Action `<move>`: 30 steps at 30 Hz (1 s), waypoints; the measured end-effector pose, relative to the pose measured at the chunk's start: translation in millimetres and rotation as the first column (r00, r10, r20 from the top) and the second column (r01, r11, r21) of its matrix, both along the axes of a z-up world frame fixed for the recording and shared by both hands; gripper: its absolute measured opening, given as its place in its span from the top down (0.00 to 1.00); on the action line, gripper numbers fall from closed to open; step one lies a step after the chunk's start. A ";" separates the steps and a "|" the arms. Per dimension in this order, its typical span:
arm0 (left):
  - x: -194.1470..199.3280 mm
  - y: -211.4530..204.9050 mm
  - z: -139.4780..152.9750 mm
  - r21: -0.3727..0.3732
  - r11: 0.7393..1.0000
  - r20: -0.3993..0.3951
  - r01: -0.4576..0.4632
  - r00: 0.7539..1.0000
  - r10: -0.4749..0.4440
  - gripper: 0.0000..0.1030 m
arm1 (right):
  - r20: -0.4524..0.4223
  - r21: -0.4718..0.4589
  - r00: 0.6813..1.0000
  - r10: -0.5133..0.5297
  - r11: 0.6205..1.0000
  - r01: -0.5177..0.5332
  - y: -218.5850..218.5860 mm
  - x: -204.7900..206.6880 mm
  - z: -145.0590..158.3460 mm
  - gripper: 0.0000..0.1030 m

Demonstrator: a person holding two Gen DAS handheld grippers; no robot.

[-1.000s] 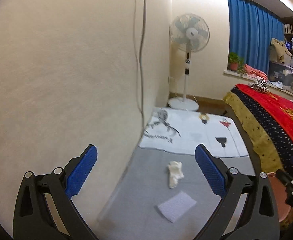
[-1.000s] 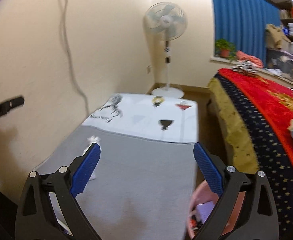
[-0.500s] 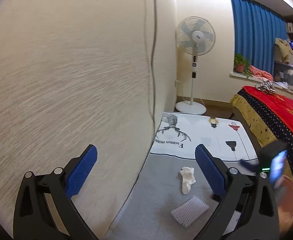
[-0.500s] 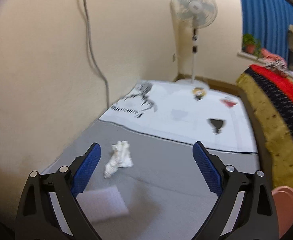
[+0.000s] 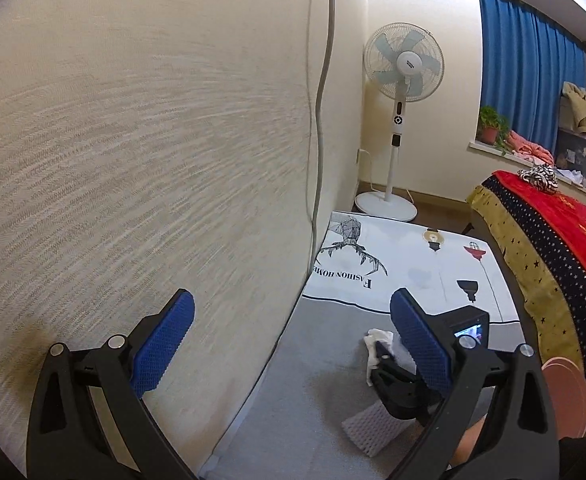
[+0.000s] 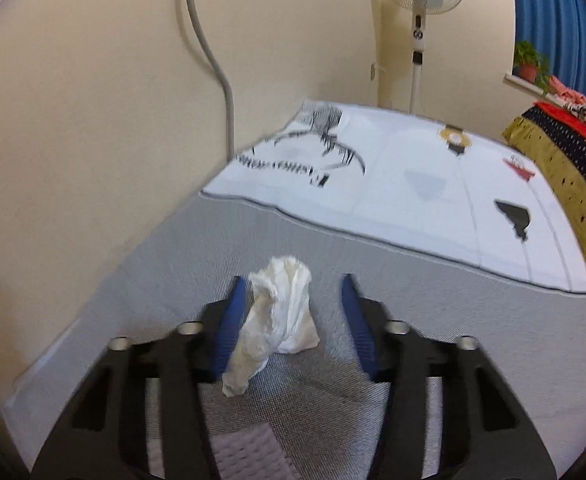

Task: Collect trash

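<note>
Cream textured wall (image 5: 141,152), rough and streaked, fills the left of the left wrist view; a grey cable (image 5: 320,92) runs down it to the floor edge. Along the wall's foot lies a grey woven mat (image 6: 433,280), and beyond it a white printed mat (image 6: 409,176) with black line drawings and small coloured emblems. At far right, a bed with a red, navy-starred and mustard blanket (image 5: 549,248) borders both mats; blue curtains (image 5: 529,68) hang behind it. A white pedestal fan (image 5: 403,64) stands upright in the room's corner past the printed mat.

The right gripper (image 6: 293,316), black with blue ribbed pads, points down at the grey mat. Its jaws are closing around the crumpled white tissue (image 6: 281,316): the tissue sits between the pads, its left edge against the left pad, a gap remaining to the right pad. The tissue is soft, creased and roughly conical, its lower tail trailing towards the camera. Just nearer the camera lies a flat white foam-net sheet (image 6: 249,456), dimpled, partly covered by the gripper frame.

The left gripper (image 5: 293,344) has its jaws spread wide with nothing between them; its view shows the right gripper's body down on the tissue, and the rim of a pink basin (image 5: 565,396) beside the bed.
</note>
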State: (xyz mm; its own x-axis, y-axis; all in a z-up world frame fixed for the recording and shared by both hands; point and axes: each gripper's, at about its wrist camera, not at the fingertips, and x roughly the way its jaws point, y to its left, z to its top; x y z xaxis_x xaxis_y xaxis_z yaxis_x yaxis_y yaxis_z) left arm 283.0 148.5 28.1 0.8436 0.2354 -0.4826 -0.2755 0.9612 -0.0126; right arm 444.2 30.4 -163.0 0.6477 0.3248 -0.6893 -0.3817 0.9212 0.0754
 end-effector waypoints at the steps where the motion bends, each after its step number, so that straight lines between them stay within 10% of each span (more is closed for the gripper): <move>1: -0.6 -0.6 -0.4 0.006 1.000 0.001 -0.001 1.000 0.001 0.08 | 0.001 0.007 1.000 -0.004 1.000 0.004 -2.1 0.3 0.3 0.92; 11: 4.5 -2.0 1.5 -0.054 0.999 0.019 -0.005 1.000 0.006 0.08 | 0.147 0.059 0.986 -0.077 0.996 0.069 -71.4 -23.6 87.9 0.93; 17: 1.3 -15.0 -0.8 -0.097 0.983 0.161 0.155 0.977 -0.138 0.08 | 0.206 0.029 0.967 -0.151 0.989 0.148 -157.8 -81.1 153.4 0.93; 22: -4.2 -29.8 -52.4 -0.054 0.967 0.232 0.249 0.945 -0.230 0.08 | 0.181 0.079 0.949 -0.260 0.965 0.249 -225.4 -142.4 160.1 0.93; 30: 7.9 -45.7 -159.5 -0.104 0.959 0.045 0.263 0.965 -0.259 0.20 | 0.144 0.071 0.938 -0.317 0.948 0.310 -262.4 -171.0 141.6 0.92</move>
State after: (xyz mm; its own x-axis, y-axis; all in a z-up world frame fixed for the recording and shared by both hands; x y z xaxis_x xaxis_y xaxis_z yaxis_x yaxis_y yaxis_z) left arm 290.9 102.8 -131.4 0.8833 -0.0470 -0.4664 -0.0132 0.9921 -0.1250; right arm 273.2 -231.9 -21.4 0.8172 0.1182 -0.5641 -0.0847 0.9927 0.0853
